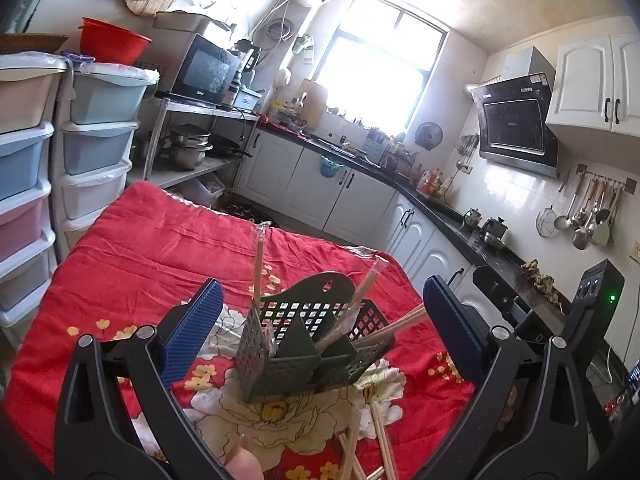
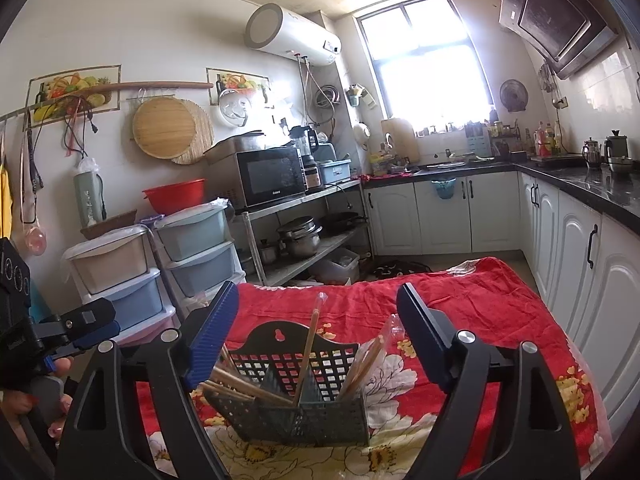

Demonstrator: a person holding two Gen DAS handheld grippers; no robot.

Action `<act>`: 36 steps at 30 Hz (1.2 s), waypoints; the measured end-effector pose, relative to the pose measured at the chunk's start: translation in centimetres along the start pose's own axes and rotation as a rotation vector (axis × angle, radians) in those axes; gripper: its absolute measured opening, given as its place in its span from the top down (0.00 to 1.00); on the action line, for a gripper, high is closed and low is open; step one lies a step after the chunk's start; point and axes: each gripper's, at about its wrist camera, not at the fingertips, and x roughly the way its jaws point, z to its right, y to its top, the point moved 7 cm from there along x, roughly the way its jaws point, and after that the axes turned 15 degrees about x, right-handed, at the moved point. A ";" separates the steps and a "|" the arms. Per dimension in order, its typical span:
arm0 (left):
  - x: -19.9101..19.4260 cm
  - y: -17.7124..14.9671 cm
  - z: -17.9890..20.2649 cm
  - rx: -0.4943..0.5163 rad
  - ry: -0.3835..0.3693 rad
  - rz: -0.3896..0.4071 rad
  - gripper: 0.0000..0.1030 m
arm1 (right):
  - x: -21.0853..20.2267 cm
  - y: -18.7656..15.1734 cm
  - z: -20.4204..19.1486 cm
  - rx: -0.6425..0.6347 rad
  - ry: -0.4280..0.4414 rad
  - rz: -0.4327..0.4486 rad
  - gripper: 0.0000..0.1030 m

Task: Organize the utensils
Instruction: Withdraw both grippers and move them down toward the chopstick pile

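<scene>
A dark green perforated utensil caddy [image 1: 308, 344] stands on the red floral cloth [image 1: 160, 248] and holds several wooden chopsticks [image 1: 258, 268], some in clear sleeves. More chopsticks [image 1: 360, 448] lie loose on the cloth in front of it. My left gripper [image 1: 320, 320] is open and empty, its fingers either side of the caddy, a little short of it. In the right wrist view the caddy [image 2: 300, 412] with chopsticks [image 2: 308, 352] sits between the open, empty fingers of my right gripper [image 2: 316, 336].
Stacked plastic drawers [image 1: 48, 160] stand left of the table. A metal shelf with a microwave [image 2: 272, 176] and pots is behind. White cabinets with a black counter [image 2: 592, 188] run along the right. The left gripper shows at the left edge of the right wrist view [image 2: 80, 328].
</scene>
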 end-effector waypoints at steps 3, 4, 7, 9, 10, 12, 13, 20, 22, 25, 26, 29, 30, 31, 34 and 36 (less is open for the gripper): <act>-0.3 -0.6 0.1 -0.007 -0.008 -0.007 0.10 | -0.4 -0.4 -0.2 -0.009 0.000 -0.010 0.24; -0.4 -0.7 0.1 -0.009 -0.012 -0.009 0.10 | -0.6 -0.6 -0.2 -0.010 -0.002 -0.012 0.24; -0.7 -1.4 0.2 -0.008 -0.016 -0.019 0.10 | -1.0 -1.2 -0.2 -0.012 -0.002 -0.026 0.24; -0.9 -1.9 0.4 -0.012 -0.020 -0.028 0.10 | -1.3 -1.6 -0.2 -0.018 -0.003 -0.034 0.24; -1.0 -2.1 0.4 -0.012 -0.021 -0.030 0.10 | -1.4 -1.8 -0.2 -0.022 -0.005 -0.038 0.24; -1.2 -2.6 0.5 -0.011 -0.023 -0.037 0.10 | -1.6 -2.2 -0.2 -0.030 -0.009 -0.045 0.24; -1.3 -3.0 0.6 -0.008 -0.024 -0.043 0.10 | -1.6 -2.3 -0.2 -0.034 -0.012 -0.049 0.24; -1.0 -4.9 1.0 -0.002 -0.027 -0.088 0.10 | -2.7 -3.3 -0.6 -0.060 -0.017 -0.060 0.24; -1.1 -5.2 1.1 -0.001 -0.025 -0.095 0.10 | -2.9 -3.6 -0.7 -0.067 -0.018 -0.066 0.24; -1.0 -5.8 1.2 0.000 -0.026 -0.107 0.10 | -3.2 -4.0 -0.8 -0.078 -0.021 -0.070 0.24; -1.0 -6.0 1.2 0.001 -0.026 -0.110 0.10 | -3.2 -4.2 -0.9 -0.083 -0.021 -0.074 0.24; -1.1 -6.5 1.2 0.002 -0.023 -0.124 0.10 | -3.4 -4.8 -1.0 -0.089 -0.021 -0.088 0.24; -1.0 -6.7 1.2 0.001 -0.023 -0.128 0.10 | -3.5 -5.0 -1.0 -0.092 -0.022 -0.093 0.24; -1.1 -6.9 1.2 0.000 -0.022 -0.133 0.10 | -3.5 -5.2 -1.0 -0.094 -0.022 -0.095 0.24; -1.1 -7.7 1.0 -0.001 -0.020 -0.150 0.10 | -3.5 -5.8 -0.9 -0.101 -0.027 -0.109 0.24; -1.2 -8.4 0.9 -0.007 -0.024 -0.166 0.10 | -3.6 -6.1 -0.8 -0.099 -0.032 -0.115 0.24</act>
